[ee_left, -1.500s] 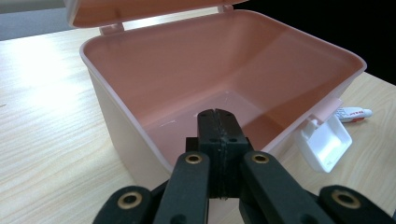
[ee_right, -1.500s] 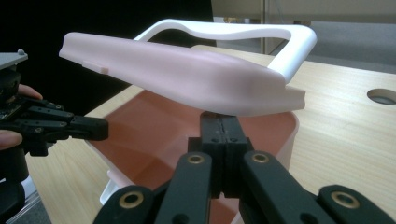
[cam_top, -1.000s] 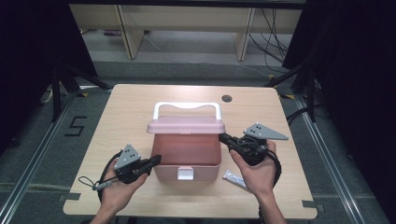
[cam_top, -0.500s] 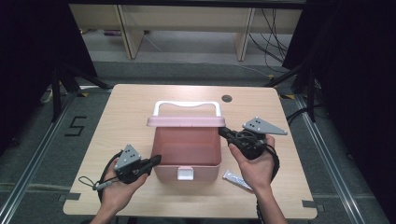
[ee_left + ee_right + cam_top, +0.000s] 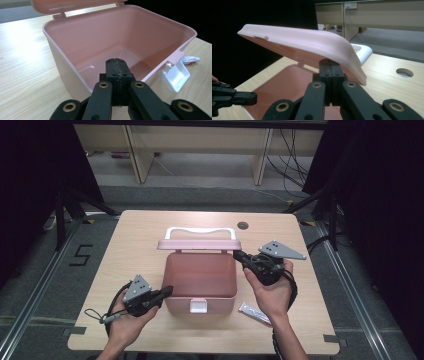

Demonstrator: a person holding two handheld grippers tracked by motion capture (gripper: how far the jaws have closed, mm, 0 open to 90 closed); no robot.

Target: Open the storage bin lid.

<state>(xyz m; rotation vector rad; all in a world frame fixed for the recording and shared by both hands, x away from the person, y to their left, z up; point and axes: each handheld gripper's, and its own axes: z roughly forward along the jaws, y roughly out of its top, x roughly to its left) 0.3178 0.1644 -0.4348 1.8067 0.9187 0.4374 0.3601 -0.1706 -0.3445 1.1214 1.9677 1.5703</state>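
Grey flooring and pale shelving legs lie beyond the far edge of our light wooden worktop [image 5: 140,235], and dark curtains hang on both sides. Near the middle of the worktop, a little toward our near edge, stands a pink box [image 5: 200,280] with its lid [image 5: 199,244] raised on the hinges at the far side; a white handle [image 5: 200,232] tops the lid and a white latch [image 5: 198,306] hangs open on the near wall. Through the left gripper view we look into the box [image 5: 140,37], whose inside is bare pink plastic.

Our left tool [image 5: 168,292] sits at the box's near left corner, jaws pressed together with nothing between them, the tips at the rim; in its own view the closed tips [image 5: 116,65] hang just over the near wall. Our right tool [image 5: 237,254] is also closed on nothing, and its tips meet the right end of the lid from below. Seen along that tool [image 5: 329,65], the shut jaws press up against the underside edge of the tilted lid [image 5: 307,40], with the handle [image 5: 362,51] behind.

A small white tube [image 5: 254,312] lies flat near the box's near right corner, just beside our right wrist. A round hole [image 5: 243,225] is cut in the worktop near the far edge.
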